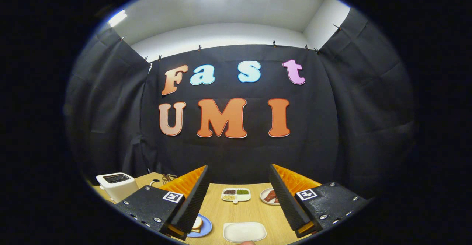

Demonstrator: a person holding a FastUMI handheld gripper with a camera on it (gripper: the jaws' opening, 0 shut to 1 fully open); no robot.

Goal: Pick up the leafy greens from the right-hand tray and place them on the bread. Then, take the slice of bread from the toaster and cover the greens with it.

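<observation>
My gripper (pixel 239 171) is open and held above the wooden table (pixel 241 212), with nothing between its fingers. A white toaster (pixel 115 186) stands at the table's far left, beyond the left finger; I cannot make out bread in its dark slots. A blue plate (pixel 205 227) with a slice of bread (pixel 197 223) lies low beside the left finger, partly hidden by it. A white rectangular tray (pixel 244 231) sits between the fingers, close below me, and its surface looks plain white. I cannot pick out leafy greens.
A white divided dish (pixel 236 195) with small dark, green and pale portions sits farther back between the fingers. A plate of reddish meat strips (pixel 270 196) lies next to the right finger. A cable (pixel 164 179) runs behind the toaster. Black cloth walls close the booth.
</observation>
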